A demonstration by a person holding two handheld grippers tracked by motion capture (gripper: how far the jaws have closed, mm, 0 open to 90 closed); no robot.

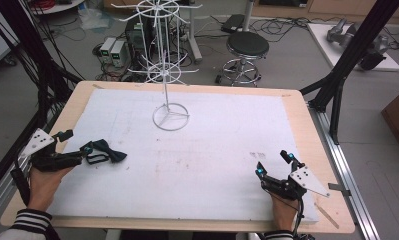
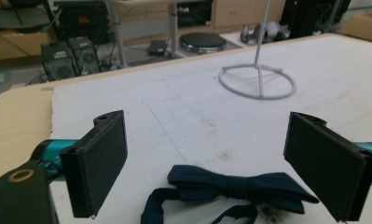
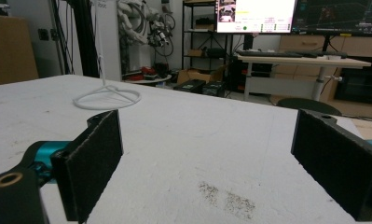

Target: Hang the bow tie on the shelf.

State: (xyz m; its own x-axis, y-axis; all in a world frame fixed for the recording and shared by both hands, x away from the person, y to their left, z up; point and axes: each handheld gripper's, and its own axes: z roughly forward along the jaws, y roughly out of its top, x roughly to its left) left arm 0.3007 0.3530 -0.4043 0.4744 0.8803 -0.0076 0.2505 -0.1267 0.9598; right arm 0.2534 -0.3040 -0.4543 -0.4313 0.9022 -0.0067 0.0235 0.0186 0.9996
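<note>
A dark navy bow tie [image 1: 106,151] with its strap lies on the white mat at the left. My left gripper [image 1: 76,142] is open right beside it; in the left gripper view the bow tie [image 2: 239,187] lies flat between and just ahead of the wide-apart jaws, untouched. A white wire display stand [image 1: 165,70] rises from its ring base [image 1: 171,117] at the back centre of the mat; that base [image 2: 258,83] lies beyond the bow tie. My right gripper [image 1: 274,163] rests open near the mat's front right with nothing between its jaws.
The white mat [image 1: 197,150] covers a wooden table [image 1: 307,130]. A faint dark smudge [image 1: 257,155] marks the mat near the right gripper. Behind the table stand a black stool [image 1: 247,47], computer boxes [image 1: 113,51] and cables. Black frame struts [image 1: 352,50] rise at right.
</note>
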